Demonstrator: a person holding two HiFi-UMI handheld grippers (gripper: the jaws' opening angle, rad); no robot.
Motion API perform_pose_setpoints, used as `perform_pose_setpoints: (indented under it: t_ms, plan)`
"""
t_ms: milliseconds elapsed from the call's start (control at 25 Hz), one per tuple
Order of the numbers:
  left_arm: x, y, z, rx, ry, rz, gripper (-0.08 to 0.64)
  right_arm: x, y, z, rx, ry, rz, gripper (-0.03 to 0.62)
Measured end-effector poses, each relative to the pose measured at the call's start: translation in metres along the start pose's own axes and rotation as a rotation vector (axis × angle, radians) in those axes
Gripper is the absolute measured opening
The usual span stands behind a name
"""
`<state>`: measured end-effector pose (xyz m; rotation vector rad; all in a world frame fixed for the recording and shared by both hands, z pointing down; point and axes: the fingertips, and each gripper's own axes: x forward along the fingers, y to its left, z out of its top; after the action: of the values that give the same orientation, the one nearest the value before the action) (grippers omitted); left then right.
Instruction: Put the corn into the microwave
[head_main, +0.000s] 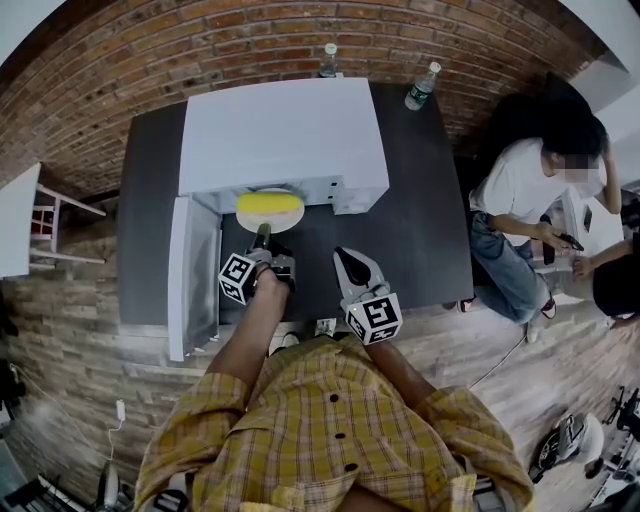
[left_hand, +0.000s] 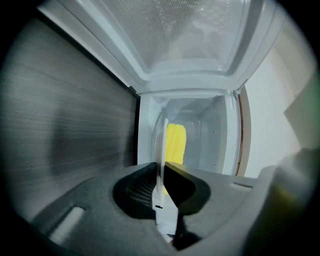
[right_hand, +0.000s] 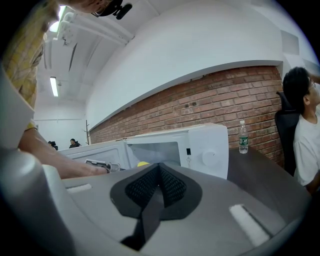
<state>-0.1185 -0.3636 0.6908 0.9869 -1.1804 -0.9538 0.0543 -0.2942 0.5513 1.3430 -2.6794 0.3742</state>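
While the white microwave (head_main: 285, 135) stood on the dark table (head_main: 420, 220) with its door (head_main: 195, 275) swung out to the left, the yellow corn (head_main: 268, 204) lay on a white plate (head_main: 272, 222) in the mouth of the cavity, partly under the oven's top edge. The left gripper (head_main: 263, 235) was clamped on the near rim of that plate; its own view showed the thin rim edge-on between the two pads, with the corn beyond it inside the oven. The right gripper (head_main: 343, 258) hung just beside it over the table, its jaws pressed together on nothing.

Each gripper carried a cube of black-and-white square markers (head_main: 239, 278), which held no letters. A small dark sticker (right_hand: 188, 151) sat on the microwave's control panel above a round knob, its print too small to read. Two water bottles (head_main: 421, 87) behind the oven had green labels, also unreadable. A seated person (head_main: 520, 200) was at the table's right end.
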Motion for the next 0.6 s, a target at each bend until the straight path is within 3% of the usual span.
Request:
perform_pose_setpoints:
  t_ms: [600]
  plan:
    - [0.032, 0.008, 0.014, 0.003, -0.013, 0.031, 0.041, 0.000, -0.002, -0.004, -0.001, 0.021, 0.000, 0.000]
